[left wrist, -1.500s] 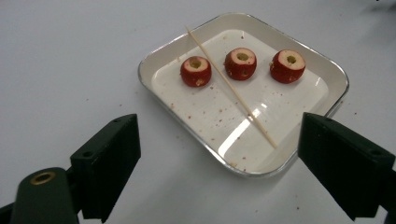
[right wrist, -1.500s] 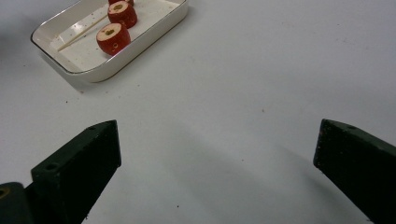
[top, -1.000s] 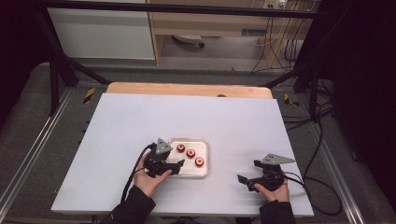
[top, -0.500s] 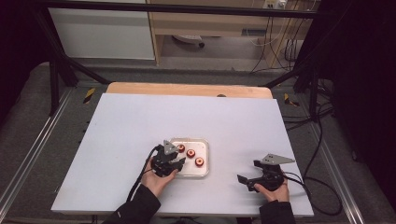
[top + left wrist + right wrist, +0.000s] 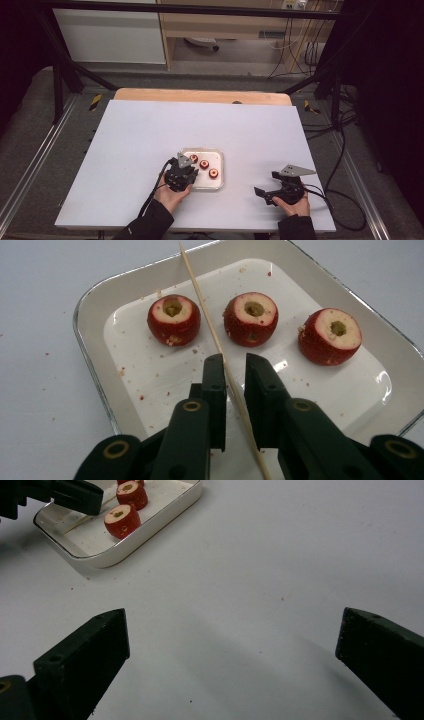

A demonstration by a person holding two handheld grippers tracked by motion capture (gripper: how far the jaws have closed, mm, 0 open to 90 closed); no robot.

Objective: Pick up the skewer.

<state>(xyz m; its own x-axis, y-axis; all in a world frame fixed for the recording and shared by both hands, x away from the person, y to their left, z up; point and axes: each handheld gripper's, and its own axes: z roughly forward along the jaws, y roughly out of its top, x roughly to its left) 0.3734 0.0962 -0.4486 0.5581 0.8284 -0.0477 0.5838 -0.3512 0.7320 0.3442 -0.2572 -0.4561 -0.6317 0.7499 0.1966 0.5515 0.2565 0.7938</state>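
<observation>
A white tray (image 5: 220, 156) holds three cored red fruits (image 5: 204, 164), seen close up as left (image 5: 173, 320), middle (image 5: 251, 319) and right (image 5: 330, 336). A thin wooden skewer (image 5: 205, 315) runs slantwise across the tray and passes between the jaws of my left gripper (image 5: 234, 365). Those jaws stand a narrow gap apart, wider than the skewer. In the high view my left gripper (image 5: 186, 173) is over the tray's near left part. My right gripper (image 5: 265, 184) rests on the table to the right, wide open (image 5: 232, 630) and holding nothing.
The tray (image 5: 125, 547) lies to the far left in the right gripper view, with bare white tabletop (image 5: 250, 125) around it. Red crumbs dot the tray floor. A wooden strip (image 5: 200, 95) edges the table's far side. Cables trail off at the right.
My left gripper has moved right, from beside the tray's left edge to over the tray, and turned. The right gripper has stayed put.
</observation>
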